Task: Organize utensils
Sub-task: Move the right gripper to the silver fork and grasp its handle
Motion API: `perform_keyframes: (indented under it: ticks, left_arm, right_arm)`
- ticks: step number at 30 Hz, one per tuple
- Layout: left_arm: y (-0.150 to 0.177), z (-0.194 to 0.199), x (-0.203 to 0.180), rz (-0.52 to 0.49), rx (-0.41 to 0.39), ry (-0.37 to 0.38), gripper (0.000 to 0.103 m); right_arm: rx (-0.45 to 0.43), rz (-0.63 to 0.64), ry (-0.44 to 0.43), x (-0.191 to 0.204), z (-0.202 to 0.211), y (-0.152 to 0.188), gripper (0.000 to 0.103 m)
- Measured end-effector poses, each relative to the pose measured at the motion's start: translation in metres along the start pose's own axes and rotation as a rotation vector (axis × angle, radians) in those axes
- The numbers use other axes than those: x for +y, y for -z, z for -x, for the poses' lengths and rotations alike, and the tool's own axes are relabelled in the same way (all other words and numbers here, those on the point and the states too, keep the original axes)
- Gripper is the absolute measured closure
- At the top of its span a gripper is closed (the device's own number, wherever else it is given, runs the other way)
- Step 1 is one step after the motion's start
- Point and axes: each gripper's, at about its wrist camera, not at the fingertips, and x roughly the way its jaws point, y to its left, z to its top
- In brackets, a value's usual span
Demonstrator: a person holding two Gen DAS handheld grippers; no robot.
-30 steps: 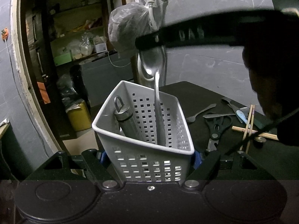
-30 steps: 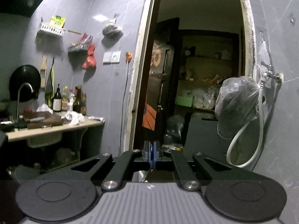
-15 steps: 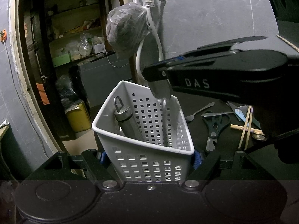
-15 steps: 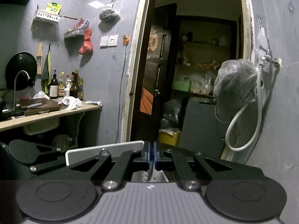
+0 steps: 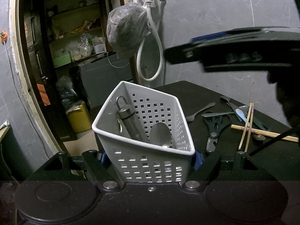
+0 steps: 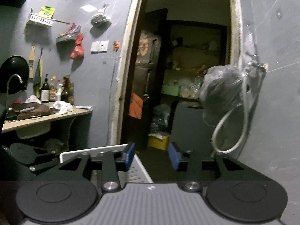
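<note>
**Spoon sits in the white basket; right gripper stands open above it**

The left gripper [image 5: 150, 154] clamps the white perforated utensil basket [image 5: 169, 151] between its blue pads, one pad against each side wall near the base. The basket is wedge-shaped, tilted slightly, and stands at the near edge of the black table [image 5: 196, 93].

Inside it are two things. A dark metal cylindrical tool with a loop at its top [image 5: 127, 116] leans against the left inner wall, its long axis running from upper left down to the lower right. Beside it on the right lies a steel spoon [image 5: 160, 136]: its bowl faces up and out, near the front rim, and its handle drops down into the basket, mostly hidden.

The right gripper [image 6: 151, 156] has just been opening; its blue pads stand well apart with nothing between them. In the left wrist view it shows as a blurred black shape [image 5: 225, 50] above and to the right of the basket, clear of the spoon.

On the table to the right of the basket, still loose, lie black scissors [image 5: 215, 127], a dark spoon [image 5: 200, 110], a table knife [image 5: 215, 114], crossed wooden chopsticks [image 5: 247, 127], and a blue-handled utensil [image 5: 241, 113].
</note>
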Motion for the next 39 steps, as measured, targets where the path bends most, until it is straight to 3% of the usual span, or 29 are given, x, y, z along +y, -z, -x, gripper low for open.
perform_keyframes:
  ticks: [2,4,6,9,14,20,26,32,39]
  left_arm:
    - [0.0,0.0,0.0,0.001,0.001,0.0,0.023]
    - [0.0,0.0,0.0,0.004,0.001,0.0,0.023]
    - [0.0,0.001,0.001,0.016,0.005,0.001,0.023]
    - [0.0,0.003,0.001,0.024,0.009,-0.001,0.023]
    - [0.0,0.005,0.0,0.031,0.012,-0.005,0.023]
    - [-0.002,0.006,-0.002,0.043,0.022,-0.015,0.023]
    - [-0.004,0.006,-0.004,0.046,0.04,-0.022,0.023]
    - [-0.005,0.006,-0.006,0.046,0.048,-0.032,0.023]
    - [-0.005,0.006,-0.009,0.054,0.051,-0.046,0.023]
  right_arm:
    - [-0.006,-0.006,0.035,-0.006,0.01,0.0,0.036]
    - [-0.022,-0.018,0.088,-0.012,0.022,0.001,0.015]
    - [-0.031,-0.022,0.125,-0.016,0.032,0.003,0.005]
    - [-0.021,-0.006,0.172,-0.021,0.047,0.007,0.001]
    - [0.037,-0.041,0.218,-0.029,0.065,0.02,0.0]
    - [0.147,-0.168,0.268,-0.037,0.08,0.052,0.0]
    - [0.237,-0.248,0.269,-0.039,0.089,0.088,0.0]
    - [0.276,-0.318,0.285,-0.051,0.08,0.105,0.0]
    - [0.29,-0.27,0.312,-0.058,0.058,0.111,0.0]
